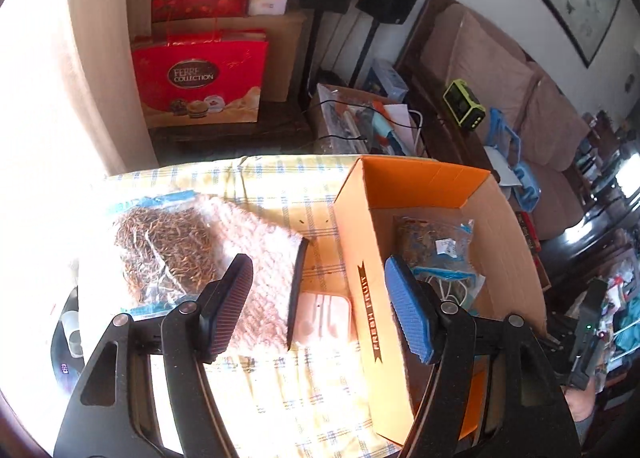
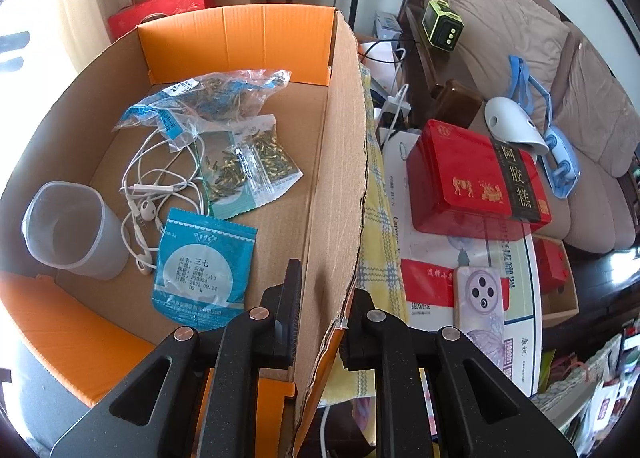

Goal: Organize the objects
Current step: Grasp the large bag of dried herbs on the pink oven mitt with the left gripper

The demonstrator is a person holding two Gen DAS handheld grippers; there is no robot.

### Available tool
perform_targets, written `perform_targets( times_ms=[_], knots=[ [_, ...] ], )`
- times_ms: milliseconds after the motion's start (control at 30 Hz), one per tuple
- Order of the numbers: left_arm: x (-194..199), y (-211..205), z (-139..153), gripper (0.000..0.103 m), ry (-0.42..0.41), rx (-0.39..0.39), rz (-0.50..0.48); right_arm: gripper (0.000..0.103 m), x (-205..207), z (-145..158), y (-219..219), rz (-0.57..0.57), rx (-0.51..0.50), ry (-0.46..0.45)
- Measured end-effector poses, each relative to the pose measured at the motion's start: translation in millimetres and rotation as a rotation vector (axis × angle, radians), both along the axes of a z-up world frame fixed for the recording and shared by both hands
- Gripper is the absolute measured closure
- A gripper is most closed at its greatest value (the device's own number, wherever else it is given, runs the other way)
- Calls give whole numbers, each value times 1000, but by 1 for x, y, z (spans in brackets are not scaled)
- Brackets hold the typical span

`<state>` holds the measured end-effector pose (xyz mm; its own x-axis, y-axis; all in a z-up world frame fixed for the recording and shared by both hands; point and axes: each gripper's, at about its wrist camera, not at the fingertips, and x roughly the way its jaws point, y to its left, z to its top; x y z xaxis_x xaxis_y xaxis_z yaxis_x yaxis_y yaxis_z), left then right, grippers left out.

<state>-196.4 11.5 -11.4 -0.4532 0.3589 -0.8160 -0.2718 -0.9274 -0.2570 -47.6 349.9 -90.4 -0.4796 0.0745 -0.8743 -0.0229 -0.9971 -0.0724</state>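
Right claw [image 2: 320, 322] – astride box wall [image 2: 340, 177]

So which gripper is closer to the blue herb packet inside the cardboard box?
The right. The right gripper straddles the cardboard box wall, one finger inside, just beside the blue herb packet. The left gripper hovers open outside the box, over the tablecloth.

Both wrist views look down, close, sharing the cardboard box [image 1: 420, 193] [image 2: 240, 37].
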Motion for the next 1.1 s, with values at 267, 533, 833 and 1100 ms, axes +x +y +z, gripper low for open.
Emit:
perform_targets(
  times_ms=[267,533,833,1100],
  knots=[
    [9,-54,-26,38,-25,-2,75,87,0,0,1,1,1,-1],
    [-3,-110,-50,38,-63,10,217,87,0,0,0,1,1,-1],
    [-32,-144,-88,38,-146,34,322,87,-1,0,0,1,2,-2],
    [-33,-150,-106,73,-191,80,328,87,-1,0,0,1,2,-2]
  ],
)
